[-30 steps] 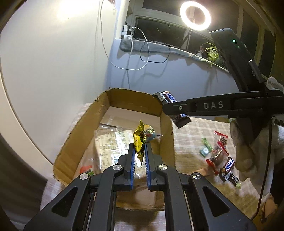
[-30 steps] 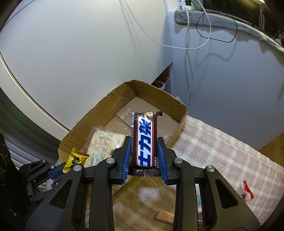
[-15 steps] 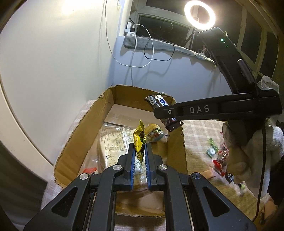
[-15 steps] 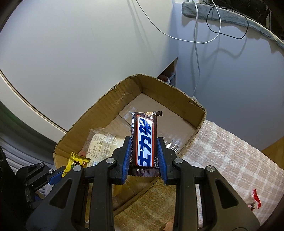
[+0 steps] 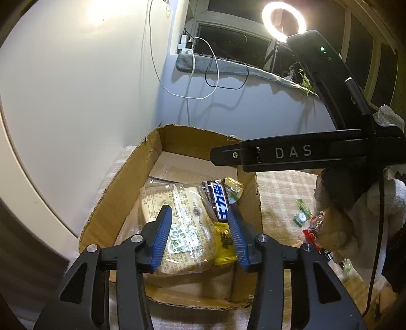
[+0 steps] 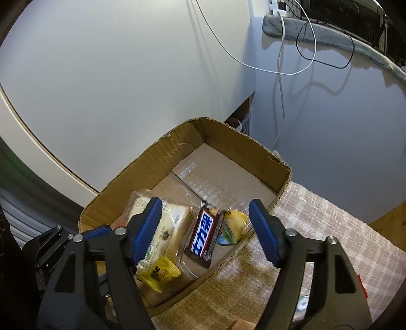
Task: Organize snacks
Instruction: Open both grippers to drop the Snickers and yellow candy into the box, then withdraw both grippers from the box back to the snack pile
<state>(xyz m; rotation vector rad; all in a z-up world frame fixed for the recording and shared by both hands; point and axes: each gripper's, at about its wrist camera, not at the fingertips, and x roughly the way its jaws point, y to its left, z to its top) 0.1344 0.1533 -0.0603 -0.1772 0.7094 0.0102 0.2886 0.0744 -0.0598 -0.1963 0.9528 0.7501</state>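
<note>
An open cardboard box (image 5: 121,182) (image 6: 157,157) sits on a checked cloth. Inside lie a clear-wrapped bread pack (image 5: 177,215) (image 6: 170,223), a brown Snickers bar (image 5: 219,200) (image 6: 204,238), a small yellow packet (image 5: 224,241) (image 6: 159,273) and a round yellow-green snack (image 5: 233,189) (image 6: 234,226). My left gripper (image 5: 200,228) is open and empty above the box's near end. My right gripper (image 6: 205,223) is open and empty above the box; its body crosses the left wrist view (image 5: 291,154).
Several loose snacks (image 5: 302,218) lie on the checked cloth (image 6: 330,228) right of the box. A white wall stands behind the box, with hanging cables (image 6: 281,50). A ring light (image 5: 283,21) shines at the back.
Both grippers have opened. The yellow packet dropped from the left one and the Snickers bar from the right one; both now lie in the box.
</note>
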